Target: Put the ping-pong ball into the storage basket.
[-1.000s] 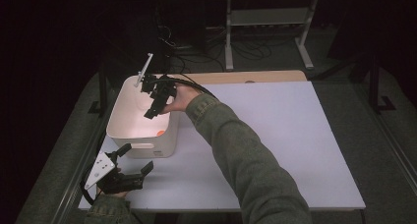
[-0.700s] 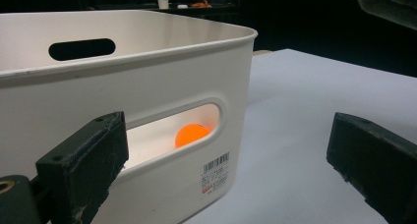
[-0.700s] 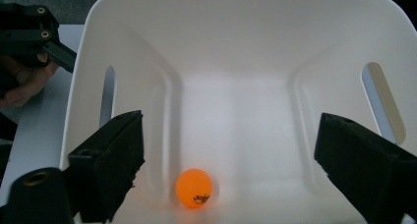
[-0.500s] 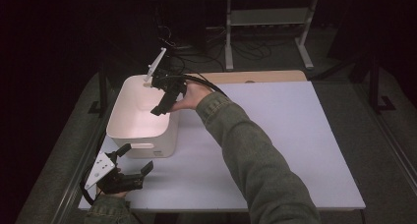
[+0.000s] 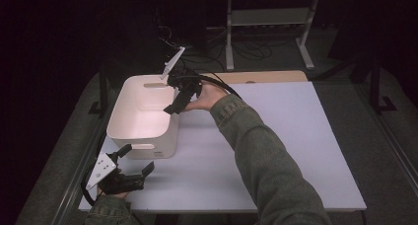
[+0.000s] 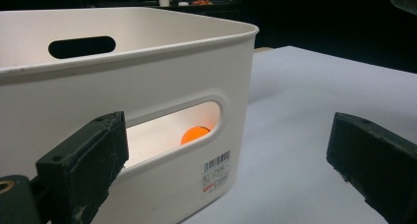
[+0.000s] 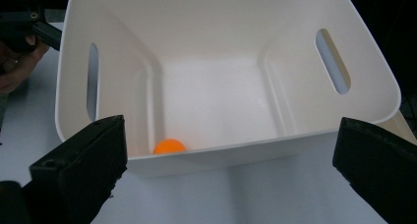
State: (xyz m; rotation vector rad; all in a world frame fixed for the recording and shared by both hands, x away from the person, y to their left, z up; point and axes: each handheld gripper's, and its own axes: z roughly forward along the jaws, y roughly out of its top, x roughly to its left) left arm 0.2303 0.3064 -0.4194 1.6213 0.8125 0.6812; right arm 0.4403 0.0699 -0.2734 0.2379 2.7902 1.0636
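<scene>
Jaws of your right gripper (image 5: 176, 102) stand spread wide, having just been opening, nothing between them; in the right gripper view the two black pads frame the white plastic bin (image 7: 226, 155) from above and outside its wall. That gripper hangs over the bin's right rim in the high view, tilted down toward the inside, grey plate sticking up behind it. Orange ball (image 7: 169, 146) sits on the bin floor, against the wall nearest your right gripper's camera, close to a corner. Nothing touches it.

Your left gripper (image 5: 129, 166) also has its jaws spread, empty, resting low just in front of the bin's near wall in the high view. In the left gripper view the pads flank the bin's handle slot (image 6: 172, 130), and the ball (image 6: 194, 134) shows through that slot. A barcode sticker (image 6: 216, 168) is stuck on the bin wall below the slot's right end.

Bin stands on the pale table top (image 5: 276, 151), at its left side, a second handle slot in the far wall. Your right sleeve (image 5: 261, 156) reaches away from the bin across the table to the bottom edge.
</scene>
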